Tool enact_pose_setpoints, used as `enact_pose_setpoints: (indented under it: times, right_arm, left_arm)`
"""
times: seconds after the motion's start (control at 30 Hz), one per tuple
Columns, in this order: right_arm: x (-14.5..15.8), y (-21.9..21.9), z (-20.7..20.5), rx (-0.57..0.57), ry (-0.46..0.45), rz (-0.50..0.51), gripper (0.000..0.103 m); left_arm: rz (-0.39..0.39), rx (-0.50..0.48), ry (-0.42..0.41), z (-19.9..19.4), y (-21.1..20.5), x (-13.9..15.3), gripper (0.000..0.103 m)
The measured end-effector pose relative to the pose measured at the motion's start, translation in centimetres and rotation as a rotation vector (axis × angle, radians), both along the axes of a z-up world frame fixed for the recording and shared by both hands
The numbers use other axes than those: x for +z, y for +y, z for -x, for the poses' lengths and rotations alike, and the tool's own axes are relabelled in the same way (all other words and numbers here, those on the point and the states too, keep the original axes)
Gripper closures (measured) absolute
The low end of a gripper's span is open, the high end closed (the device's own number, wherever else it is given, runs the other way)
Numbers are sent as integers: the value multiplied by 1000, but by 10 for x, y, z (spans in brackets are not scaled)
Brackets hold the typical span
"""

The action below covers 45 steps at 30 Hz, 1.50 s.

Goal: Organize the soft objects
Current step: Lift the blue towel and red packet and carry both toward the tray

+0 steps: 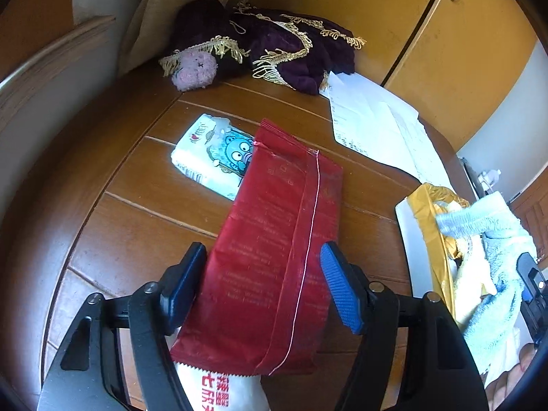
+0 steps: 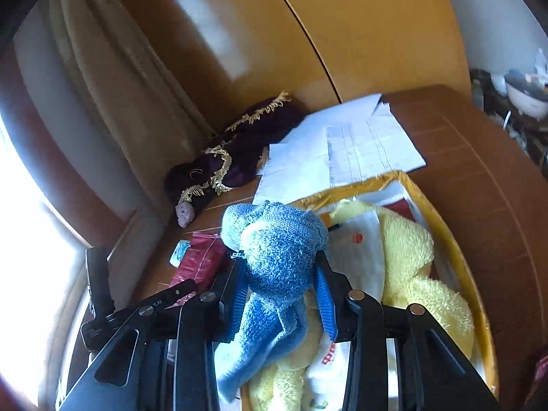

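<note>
Grippers [image 1: 263,287] [image 2: 281,294] clasp red packet [image 1: 270,239], blue towel [image 2: 274,257].

Daylight, bright and warm. Right wrist view: window [image 2: 20,226] at left edge blown out to pure white, no detail. Soft glare patch on cabinet door [image 2: 212,27], slightly smeared. Left wrist view: even light, a sheen on the wooden table [image 1: 130,185]; papers [image 1: 376,126] near overexposed. Strong fisheye bending at edges in both, dark vignette in corners. Periphery soft; centre reasonably sharp. Shadows faint.
</note>
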State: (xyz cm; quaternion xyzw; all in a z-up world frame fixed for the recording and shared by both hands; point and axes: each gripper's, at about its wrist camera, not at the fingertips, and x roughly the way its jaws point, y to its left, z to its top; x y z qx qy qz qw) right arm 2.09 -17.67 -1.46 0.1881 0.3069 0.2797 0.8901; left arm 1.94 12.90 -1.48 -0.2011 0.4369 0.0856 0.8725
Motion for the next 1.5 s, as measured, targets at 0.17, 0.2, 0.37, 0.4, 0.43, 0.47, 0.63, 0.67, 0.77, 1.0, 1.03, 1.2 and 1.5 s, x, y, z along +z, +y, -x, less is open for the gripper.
enact_pose_setpoints:
  times: [0.17,0.2,0.37,0.4,0.43,0.47,0.63,0.67,0.77,1.0,1.03,1.2,1.5]
  right_arm:
    - [-2,2,2,2,-9,11,66]
    - [-2,3,3,2,-10,15,66]
    - [-4,5,2,8,-7,21,66]
    - [-4,5,1,8,-8,22,66]
    - [-4,5,1,8,-8,22,66]
    - [-4,5,1,8,-7,22,65]
    - [-5,6,2,8,-8,31,65]
    - [-5,6,3,9,-9,31,65]
    - [-5,6,2,10,-9,31,65]
    - [-5,6,2,11,-10,34,65]
    - [-5,6,2,12,-12,33,65]
    - [-6,5,2,15,-15,24,65]
    - [3,-5,13,39,-74,-43,65]
  left_arm:
    - [-89,-26,9,-7,-14,-3,26]
    - [-106,-33,15,-8,-17,-4,24]
    - [-188,-67,47,-14,-28,-6,22]
    - [-190,-67,49,-14,-28,-6,22]
    - [-195,-68,51,-14,-28,-6,22]
    - [-202,-68,54,-14,-28,-7,22]
    - [-228,-75,70,-15,-34,-8,24]
    - [-234,-76,69,-14,-36,-8,27]
    - [-236,-76,55,-9,-37,-5,32]
    - [-119,-52,7,13,-33,-3,42]
    - [-74,-54,-4,16,-30,-2,42]
    - [127,-40,-47,35,-22,5,43]
    - [303,29,-139,71,-24,21,43]
